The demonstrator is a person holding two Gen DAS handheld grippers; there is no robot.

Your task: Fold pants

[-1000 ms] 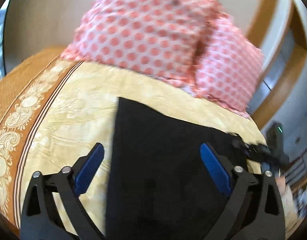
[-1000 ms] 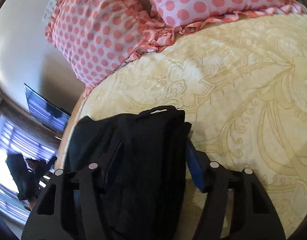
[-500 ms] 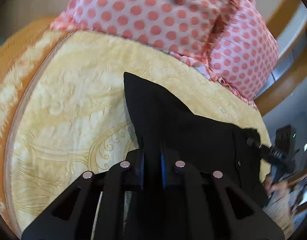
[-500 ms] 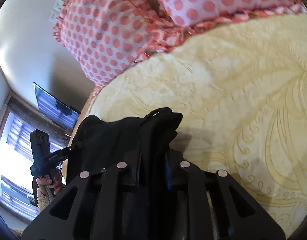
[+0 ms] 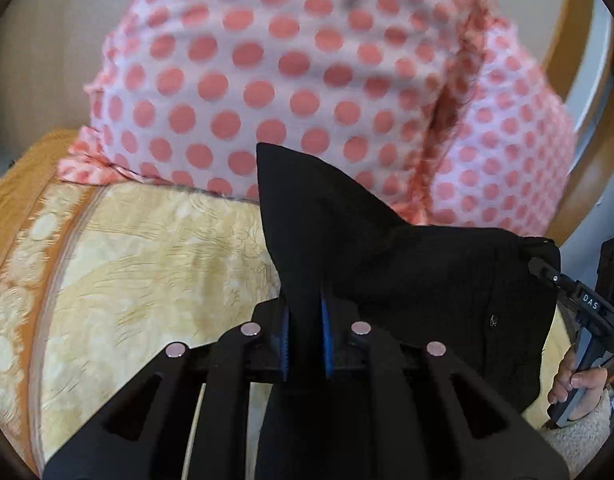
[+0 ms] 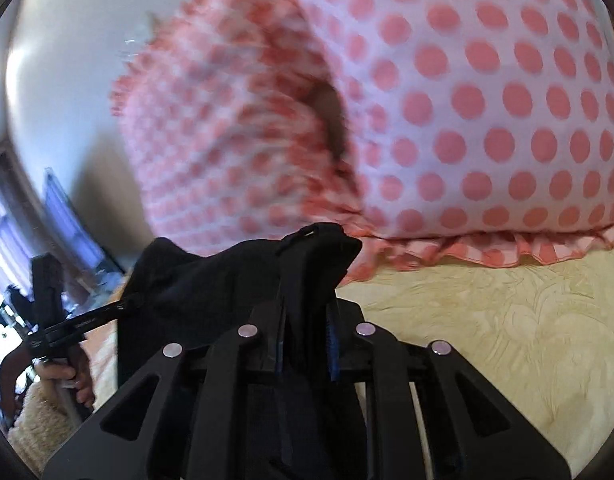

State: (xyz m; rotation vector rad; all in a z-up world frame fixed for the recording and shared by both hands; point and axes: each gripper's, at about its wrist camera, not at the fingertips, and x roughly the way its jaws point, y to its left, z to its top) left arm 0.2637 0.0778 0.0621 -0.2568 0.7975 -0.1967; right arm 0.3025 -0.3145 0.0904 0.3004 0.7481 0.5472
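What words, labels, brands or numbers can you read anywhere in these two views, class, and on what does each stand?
"DAS": white letters on the black arm of the right gripper, seen from the left wrist view.
A small pale mark on the black pants near their right edge: too small to read.
Right wrist view: a pale marking on the arm of the left gripper is too blurred to read.

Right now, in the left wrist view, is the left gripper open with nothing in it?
No, the left gripper is shut on a fold of the black pants, pinched between its blue pads.
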